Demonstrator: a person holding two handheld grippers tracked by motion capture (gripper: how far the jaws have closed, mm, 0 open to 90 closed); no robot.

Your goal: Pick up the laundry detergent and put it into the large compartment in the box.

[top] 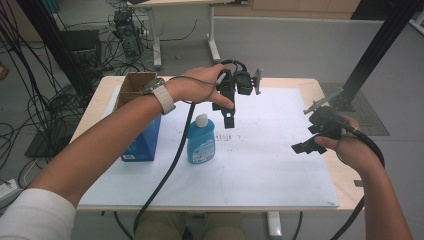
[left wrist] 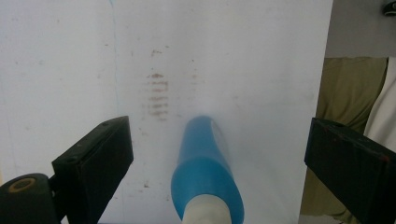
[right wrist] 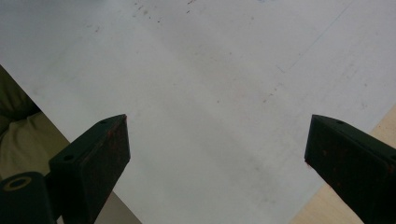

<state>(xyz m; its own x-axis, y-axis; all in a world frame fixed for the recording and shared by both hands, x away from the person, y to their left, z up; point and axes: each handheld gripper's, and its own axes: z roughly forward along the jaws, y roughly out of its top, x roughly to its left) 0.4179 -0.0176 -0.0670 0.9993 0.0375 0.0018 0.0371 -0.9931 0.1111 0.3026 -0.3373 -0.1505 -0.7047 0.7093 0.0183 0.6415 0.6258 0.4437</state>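
Observation:
A blue bottle with a white cap stands upright on the white mat, left of centre. My left gripper hangs in the air just right of and above the bottle, pointing down, held by the person's left hand. In the left gripper view the jaws stand wide apart, and the bottle shows from above between them, well below and untouched. My right gripper hovers over the mat's right side. Its jaws are wide apart over bare mat, with nothing between them.
An open cardboard box stands at the mat's back left, with a blue box in front of it, close beside the bottle. Cables trail from both grippers toward the table's front edge. A black frame post rises at the far right.

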